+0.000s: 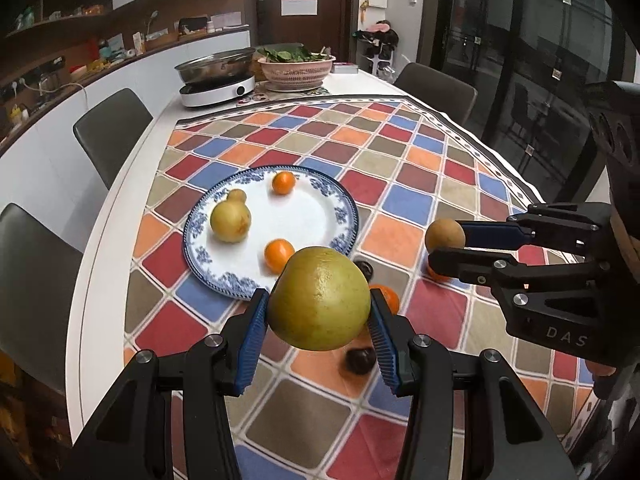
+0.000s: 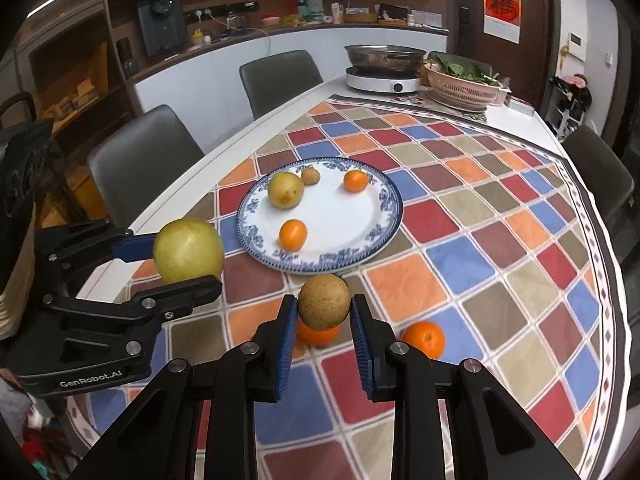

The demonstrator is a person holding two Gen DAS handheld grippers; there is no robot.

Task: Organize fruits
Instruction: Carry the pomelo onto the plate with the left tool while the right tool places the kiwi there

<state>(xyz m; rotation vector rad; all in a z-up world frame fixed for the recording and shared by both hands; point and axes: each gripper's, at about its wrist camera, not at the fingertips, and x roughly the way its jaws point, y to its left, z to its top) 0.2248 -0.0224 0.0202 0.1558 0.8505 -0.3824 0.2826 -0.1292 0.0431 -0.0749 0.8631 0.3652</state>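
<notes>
My left gripper (image 1: 319, 312) is shut on a large yellow-green pear (image 1: 319, 298) and holds it above the cloth, just short of the blue-and-white plate (image 1: 340, 208). It also shows in the right wrist view (image 2: 188, 262), with the pear (image 2: 188, 250). My right gripper (image 2: 325, 312) is shut on a small brown round fruit (image 2: 324, 306), held above the cloth near the plate (image 2: 384, 200). The plate holds a yellow pear (image 2: 285, 190), a small brown fruit (image 2: 310, 176) and two tangerines (image 2: 355, 181) (image 2: 293, 234).
Two tangerines (image 2: 423, 339) (image 2: 318, 334) lie on the checkered cloth below my right gripper. Two dark fruits (image 1: 360, 360) (image 1: 365, 268) lie on the cloth near my left gripper. An induction cooker with a pot (image 1: 218, 86) and a pink colander of greens (image 1: 296, 70) stand at the far end. Chairs line the table's sides.
</notes>
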